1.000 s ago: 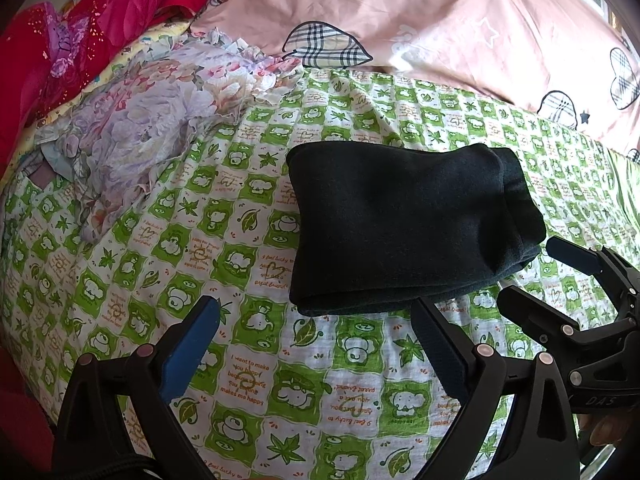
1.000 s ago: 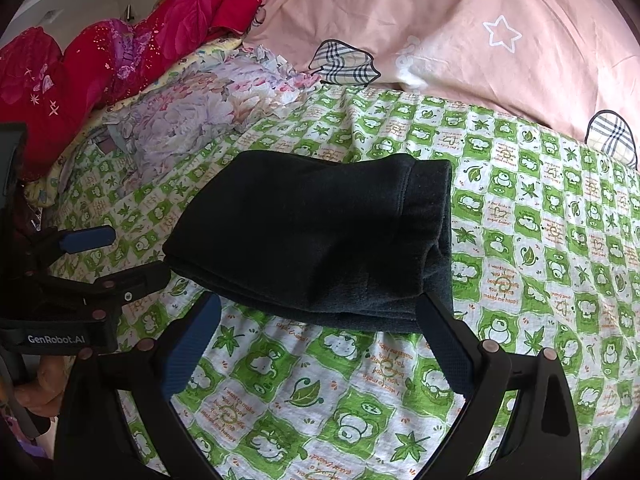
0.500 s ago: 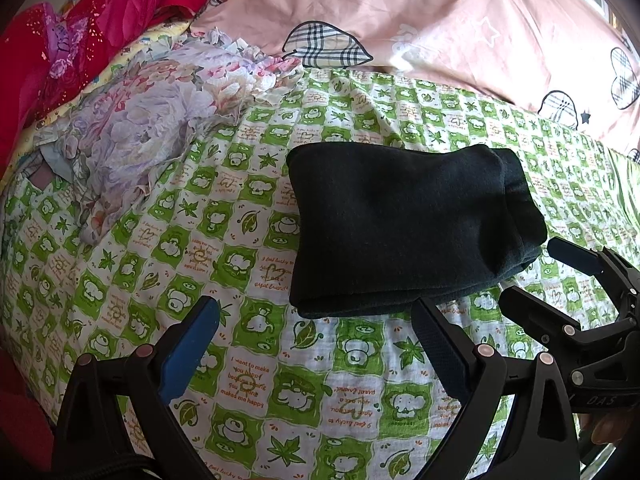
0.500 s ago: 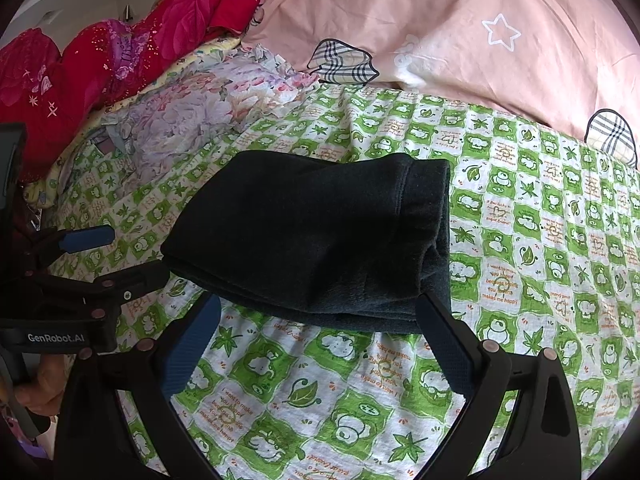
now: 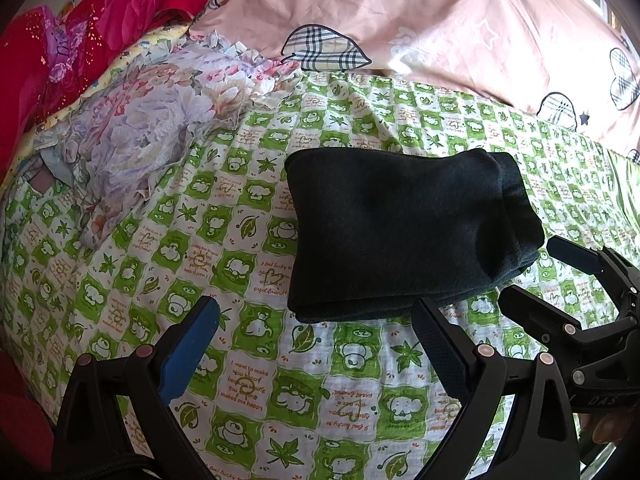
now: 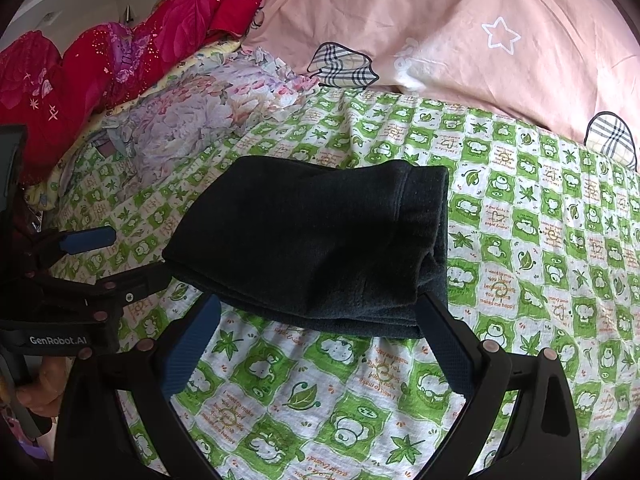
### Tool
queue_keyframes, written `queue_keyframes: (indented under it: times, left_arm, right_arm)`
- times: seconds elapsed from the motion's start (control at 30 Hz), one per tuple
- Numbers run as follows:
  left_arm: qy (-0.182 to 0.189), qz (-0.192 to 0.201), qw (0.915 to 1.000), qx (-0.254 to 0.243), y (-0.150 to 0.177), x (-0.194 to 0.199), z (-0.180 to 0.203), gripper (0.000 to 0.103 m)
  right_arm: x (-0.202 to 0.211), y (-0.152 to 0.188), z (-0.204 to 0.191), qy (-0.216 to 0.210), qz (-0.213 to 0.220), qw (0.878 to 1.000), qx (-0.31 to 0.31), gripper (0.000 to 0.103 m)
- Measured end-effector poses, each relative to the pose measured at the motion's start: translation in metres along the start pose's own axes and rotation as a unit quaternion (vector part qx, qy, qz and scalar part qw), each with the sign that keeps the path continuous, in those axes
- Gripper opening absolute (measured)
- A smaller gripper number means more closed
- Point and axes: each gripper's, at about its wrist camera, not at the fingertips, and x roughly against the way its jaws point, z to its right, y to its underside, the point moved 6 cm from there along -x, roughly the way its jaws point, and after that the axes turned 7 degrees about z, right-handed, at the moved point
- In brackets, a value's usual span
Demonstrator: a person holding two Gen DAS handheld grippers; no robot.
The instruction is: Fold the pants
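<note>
The dark pants (image 5: pixel 404 228) lie folded into a compact rectangle on the green-and-white patterned sheet (image 5: pixel 248 360); they also show in the right wrist view (image 6: pixel 320 252). My left gripper (image 5: pixel 316 322) is open and empty, just in front of the bundle's near edge. My right gripper (image 6: pixel 318 320) is open and empty, its fingertips at the bundle's near edge. Each gripper shows in the other's view: the right one (image 5: pixel 560 276) at the bundle's right end, the left one (image 6: pixel 116 256) at its left end.
A pink quilt (image 5: pixel 440 28) with plaid hearts lies across the back of the bed. A crumpled floral cloth (image 5: pixel 152 136) and red-pink bedding (image 5: pixel 80 24) lie at the back left. A hand (image 6: pixel 44 380) holds the left gripper's handle.
Both grippers have stayed open and almost still; the views shifted only slightly. The folded pants have not moved.
</note>
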Motion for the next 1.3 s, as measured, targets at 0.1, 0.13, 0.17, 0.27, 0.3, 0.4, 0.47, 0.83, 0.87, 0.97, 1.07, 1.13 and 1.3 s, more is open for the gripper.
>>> queue_keyframes:
  times: [0.1, 0.13, 0.17, 0.27, 0.3, 0.4, 0.47, 0.83, 0.87, 0.97, 1.07, 1.13, 1.3]
  left_arm:
    - [0.0, 0.0, 1.0, 0.0, 0.0, 0.0, 0.0, 0.097]
    - [-0.001, 0.0, 1.0, 0.0, 0.0, 0.0, 0.0, 0.097]
    - [-0.001, 0.0, 1.0, 0.0, 0.0, 0.0, 0.0, 0.097]
    - [0.0, 0.0, 1.0, 0.0, 0.0, 0.0, 0.0, 0.097]
    - [0.0, 0.0, 1.0, 0.0, 0.0, 0.0, 0.0, 0.097]
    - [-0.001, -0.001, 1.0, 0.0, 0.0, 0.0, 0.0, 0.097]
    - [0.0, -0.001, 1.0, 0.001, 0.0, 0.0, 0.0, 0.097]
    - [0.0, 0.005, 1.0, 0.004, -0.008, 0.0, -0.002, 0.097]
    - [-0.001, 0.005, 1.0, 0.004, -0.009, -0.001, -0.003, 0.097]
    - [0.0, 0.004, 1.0, 0.004, -0.01, -0.002, -0.003, 0.097]
    - [0.001, 0.004, 1.0, 0.005, -0.011, -0.003, -0.003, 0.097]
    - [0.002, 0.003, 1.0, 0.005, -0.01, -0.003, -0.003, 0.097]
    - [0.002, 0.0, 1.0, 0.004, -0.011, -0.005, 0.0, 0.097]
  right_arm:
    - [0.0, -0.001, 0.0, -0.001, 0.0, 1.0, 0.0, 0.098]
    - [0.0, -0.001, 0.0, -0.001, -0.001, 1.0, 0.0, 0.098]
    - [0.0, 0.0, 0.0, -0.001, 0.0, 1.0, 0.0, 0.098]
    - [0.0, -0.001, 0.0, -0.001, 0.0, 1.0, 0.0, 0.098]
    - [0.0, -0.001, 0.0, -0.001, 0.0, 1.0, 0.0, 0.098]
    - [-0.001, -0.001, 0.0, 0.0, -0.001, 1.0, -0.001, 0.098]
    - [-0.001, -0.001, 0.0, -0.001, -0.001, 1.0, -0.001, 0.098]
    - [-0.001, -0.009, 0.005, 0.001, 0.005, 1.0, -0.004, 0.098]
    - [-0.001, -0.01, 0.006, 0.001, 0.006, 1.0, -0.004, 0.098]
    - [0.0, -0.012, 0.008, 0.002, 0.008, 1.0, -0.007, 0.098]
    - [0.0, -0.012, 0.011, 0.007, 0.008, 1.0, -0.01, 0.098]
    - [0.001, -0.012, 0.013, 0.008, 0.009, 1.0, -0.014, 0.098]
    - [0.004, -0.014, 0.018, 0.01, 0.011, 1.0, -0.02, 0.098]
